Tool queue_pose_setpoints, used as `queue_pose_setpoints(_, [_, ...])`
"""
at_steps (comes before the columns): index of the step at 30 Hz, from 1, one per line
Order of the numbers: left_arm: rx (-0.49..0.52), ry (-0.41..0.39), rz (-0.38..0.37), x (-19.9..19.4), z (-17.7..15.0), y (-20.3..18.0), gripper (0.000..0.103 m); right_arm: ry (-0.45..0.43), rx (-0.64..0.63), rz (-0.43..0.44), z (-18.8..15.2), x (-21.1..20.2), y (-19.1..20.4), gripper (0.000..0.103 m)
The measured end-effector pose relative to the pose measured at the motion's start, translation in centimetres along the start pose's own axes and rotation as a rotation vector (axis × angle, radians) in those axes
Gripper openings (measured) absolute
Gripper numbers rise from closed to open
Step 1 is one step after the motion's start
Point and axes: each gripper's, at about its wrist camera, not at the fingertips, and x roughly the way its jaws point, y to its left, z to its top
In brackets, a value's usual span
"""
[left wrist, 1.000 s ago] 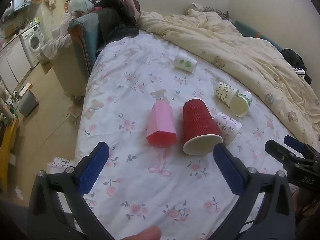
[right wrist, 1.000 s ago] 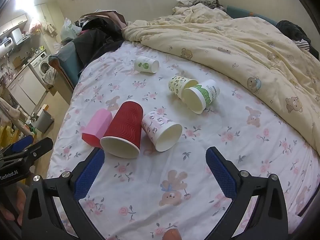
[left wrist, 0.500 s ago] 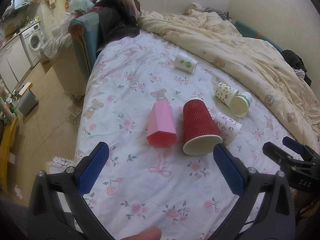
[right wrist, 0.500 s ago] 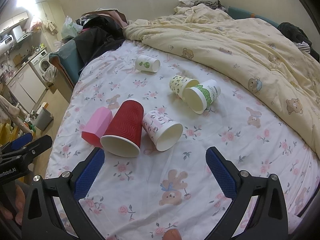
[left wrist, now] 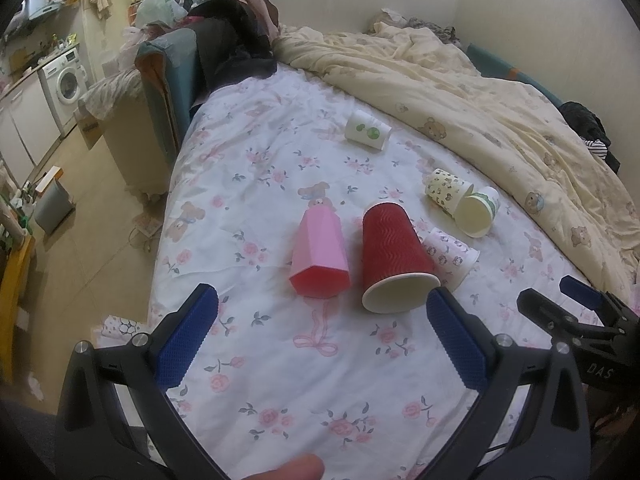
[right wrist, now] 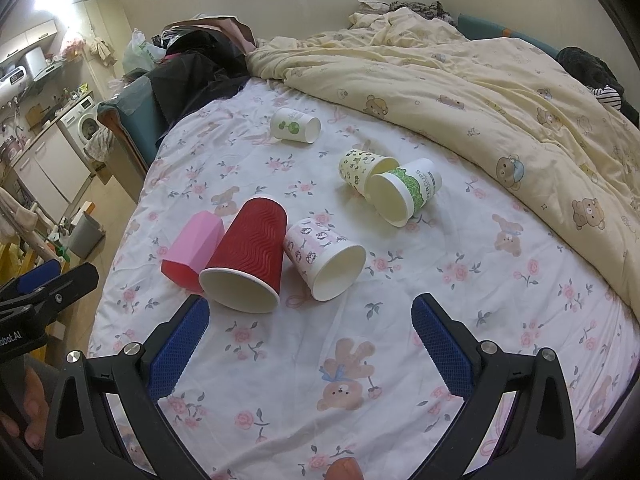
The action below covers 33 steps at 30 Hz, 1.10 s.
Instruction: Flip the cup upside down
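Note:
Several cups lie on their sides on the floral bed sheet (left wrist: 280, 360). A pink faceted cup (left wrist: 319, 252) (right wrist: 192, 250) lies beside a red ribbed cup (left wrist: 394, 264) (right wrist: 246, 256). A white patterned cup (left wrist: 450, 254) (right wrist: 324, 258) lies against the red one. Farther off are a yellow-patterned cup (right wrist: 360, 168), a green-banded cup (right wrist: 400, 192) and a green-dotted cup (left wrist: 366, 132) (right wrist: 294, 125). My left gripper (left wrist: 320, 332) is open and empty, just short of the pink and red cups. My right gripper (right wrist: 310, 344) is open and empty, short of the red and white cups.
A cream bear-print duvet (right wrist: 480, 92) is heaped along the right and far side of the bed. Dark clothes (left wrist: 236, 44) lie at the bed's far end. The bed's left edge drops to the floor, where a grey bin (left wrist: 52, 204) and a washing machine (left wrist: 66, 76) stand.
Both grippers have shifted very slightly; the cups sit a touch nearer in the right wrist view. No cup has moved, and both grippers stay open.

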Motion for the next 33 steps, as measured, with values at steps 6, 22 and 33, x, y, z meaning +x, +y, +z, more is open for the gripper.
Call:
queue_pose_setpoints(6, [0.0, 0.003, -0.001, 0.01, 0.13, 0.08, 0.103, 0.0, 0.0, 0.001, 0.0, 0.06, -0.05, 0.103])
queue_pose_setpoints(22, [-0.001, 0.001, -0.002, 0.03, 0.12, 0.1, 0.103, -0.002, -0.001, 0.001, -0.03, 0.01, -0.06, 0.103])
queue_pose_setpoints(33, [-0.004, -0.002, -0.007, 0.06, -0.02, 0.01, 0.103, -0.001, 0.002, 0.003, 0.08, -0.06, -0.09, 0.103])
